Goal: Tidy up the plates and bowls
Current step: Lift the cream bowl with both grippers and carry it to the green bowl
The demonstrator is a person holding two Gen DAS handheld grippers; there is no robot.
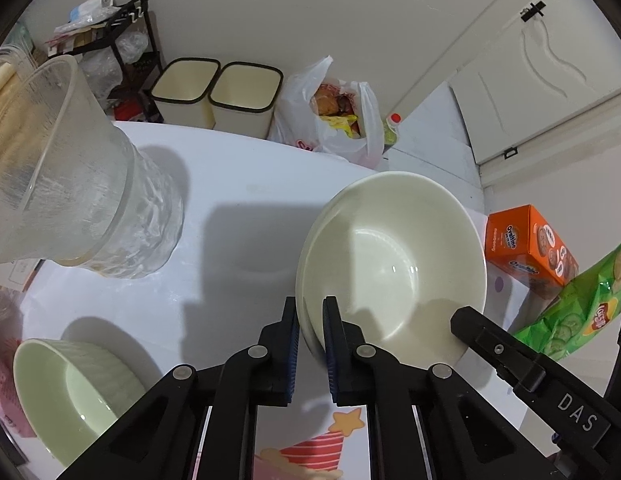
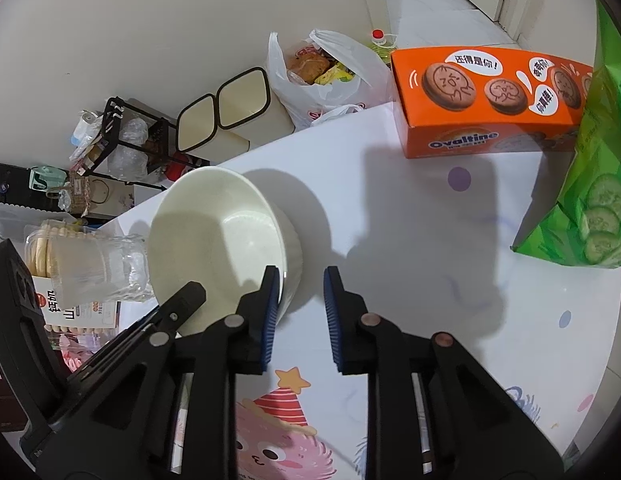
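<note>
Two tongs, one white bowl between them.

Item 1: left tongs (image 1: pixel 310 304). Clenched on the near left rim of the white bowl (image 1: pixel 390 248), one pad outside the wall, one inside. The grip looks firm.

Item 2: right tongs (image 2: pixel 301 271). Released, narrow gap. They straddle the bowl's near right wall: the inner pad lies against the rim, the outer pad stands just apart from the wall with bare surface showing between. Judged not yet a hold.

Item 3: white bowl, round, so no long axis. Upright on the surface (image 1: pixel 238 184), directly ahead of both tongs and flanked by them. A doubled rim on its left side suggests a second bowl nested beneath, not certain.

Relation governing the next move: the bowl sits between the tongs, and the left pair alone has it. A level lift probably needs the right outer pad brought in against the wall.

Item 4: green ribbed bowl (image 1: pixel 70 392), near left of the left tongs, well apart from the white bowl and a likely stacking partner.

Item 5: orange biscuit box (image 2: pixel 482 100), far right, clear of the work.
</note>
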